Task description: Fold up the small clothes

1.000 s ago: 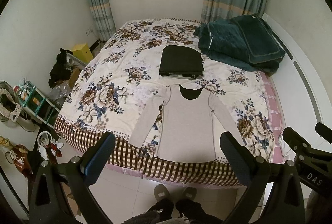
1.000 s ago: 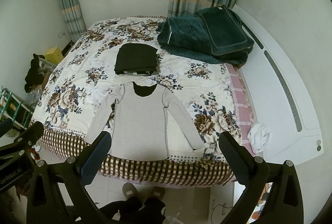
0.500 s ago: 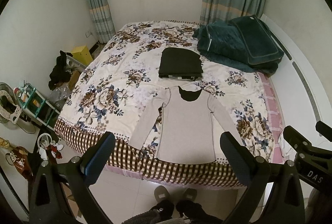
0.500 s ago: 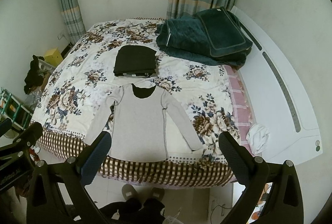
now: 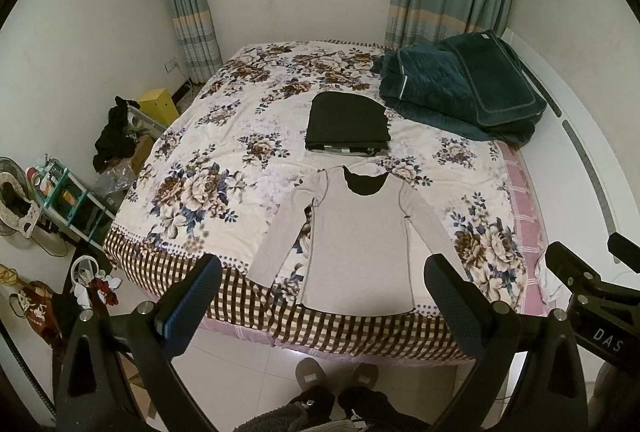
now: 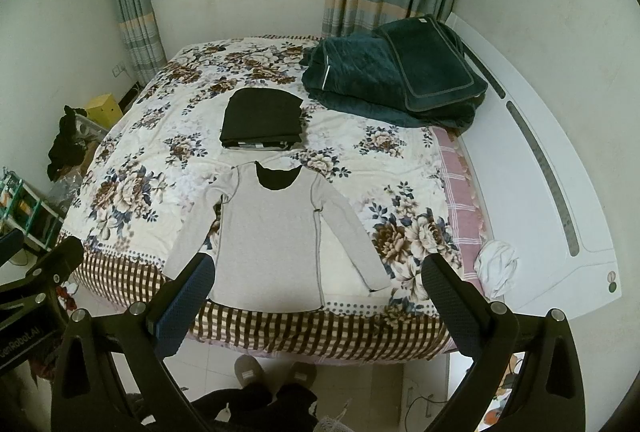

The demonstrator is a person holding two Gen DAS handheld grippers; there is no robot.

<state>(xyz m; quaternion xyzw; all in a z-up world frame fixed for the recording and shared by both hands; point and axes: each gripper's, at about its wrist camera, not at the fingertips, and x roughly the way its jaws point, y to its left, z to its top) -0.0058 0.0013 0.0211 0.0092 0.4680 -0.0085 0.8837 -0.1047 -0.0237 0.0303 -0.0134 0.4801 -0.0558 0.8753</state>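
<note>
**A:** Left wrist view: we're seeing the grey long-sleeve shirt (image 5: 358,236) lying flat at center frame on the floral bed (image 5: 208,168), below the folded black pile (image 5: 347,122).

**B:** Yep, we're holding the left gripper (image 5: 324,298) and right gripper (image 6: 316,294) wide apart, both gripping nothing, hanging at the bottom of each frame.

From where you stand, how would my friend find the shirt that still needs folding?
Look at the flowery bed under the window. At its near edge, a pale grey long-sleeved shirt lies flat with both sleeves spread. The black pile behind it is already folded, and the green blanket is bunched up.
</note>
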